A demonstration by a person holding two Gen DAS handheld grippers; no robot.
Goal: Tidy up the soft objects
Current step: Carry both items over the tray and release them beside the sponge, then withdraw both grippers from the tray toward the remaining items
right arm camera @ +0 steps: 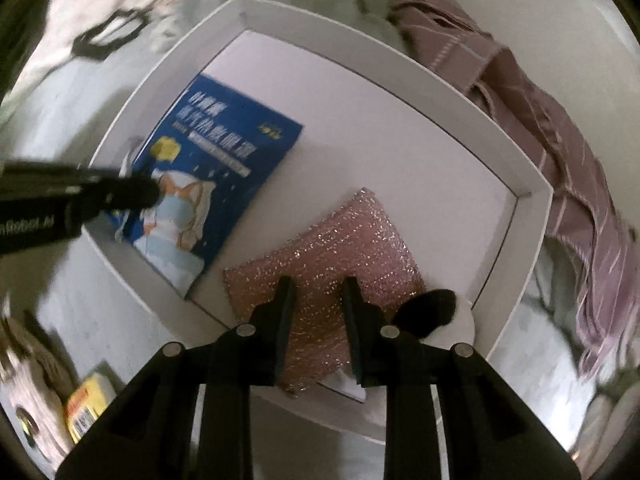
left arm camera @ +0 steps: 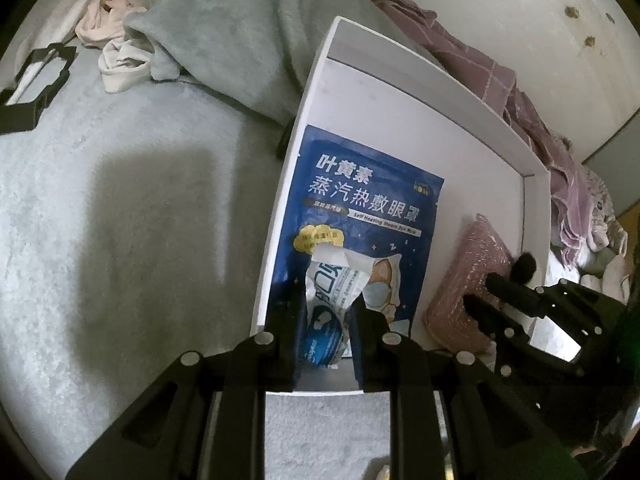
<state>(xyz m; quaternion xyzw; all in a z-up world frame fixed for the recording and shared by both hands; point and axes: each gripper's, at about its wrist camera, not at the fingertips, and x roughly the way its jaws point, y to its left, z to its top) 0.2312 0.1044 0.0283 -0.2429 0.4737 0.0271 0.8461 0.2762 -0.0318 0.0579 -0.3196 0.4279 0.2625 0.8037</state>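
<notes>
An open white box [left arm camera: 400, 120] [right arm camera: 380, 152] lies on a pale grey fleece bed. A blue eye-mask pack [left arm camera: 360, 216] [right arm camera: 216, 152] lies flat inside it on the left. My left gripper [left arm camera: 328, 312] is shut on a small crumpled white-and-blue packet [left arm camera: 326, 300], held over the pack's lower edge. Its fingers [right arm camera: 132, 194] reach in from the left in the right wrist view. A pink glittery sponge [left arm camera: 468, 280] [right arm camera: 332, 248] rests in the box's near right part. My right gripper [right arm camera: 319, 296] [left arm camera: 484, 292] is shut on the sponge's near edge. A black fluffy tuft [right arm camera: 432, 304] sits beside it.
A grey-green blanket [left arm camera: 240, 28] and a white sock [left arm camera: 124, 64] lie beyond the box, with pink cloth [left arm camera: 104, 12] behind. A purple striped cloth [right arm camera: 560, 152] runs along the right. A black frame [left arm camera: 36, 84] lies far left. A yellow packet [right arm camera: 86, 404] sits at the near left.
</notes>
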